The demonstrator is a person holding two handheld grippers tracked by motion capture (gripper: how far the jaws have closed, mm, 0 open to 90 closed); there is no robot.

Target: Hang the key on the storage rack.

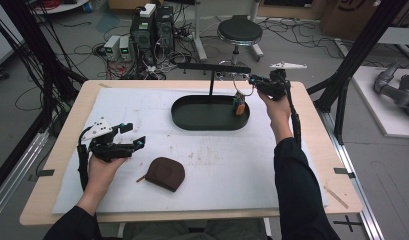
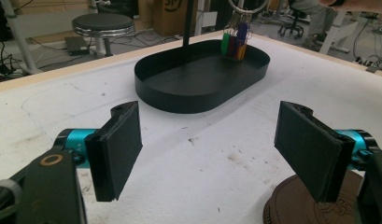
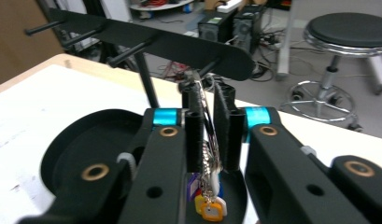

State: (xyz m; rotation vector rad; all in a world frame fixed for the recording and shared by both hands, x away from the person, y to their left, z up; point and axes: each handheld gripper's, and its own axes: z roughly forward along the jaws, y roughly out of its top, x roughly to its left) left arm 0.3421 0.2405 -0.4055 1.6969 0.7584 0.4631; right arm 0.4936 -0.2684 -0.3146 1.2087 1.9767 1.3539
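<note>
One key ring (image 3: 206, 116), pinched upright in the right gripper (image 1: 253, 80), hangs just near of the rack's right peg (image 3: 208, 70); left gripper (image 2: 209, 154), jaws wide, rests far left.

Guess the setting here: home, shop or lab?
Most likely a robotics lab or data-collection workspace: desktop computers with loose cables on the floor, a black frame around the table, and part of a grey robot arm at right.
</note>
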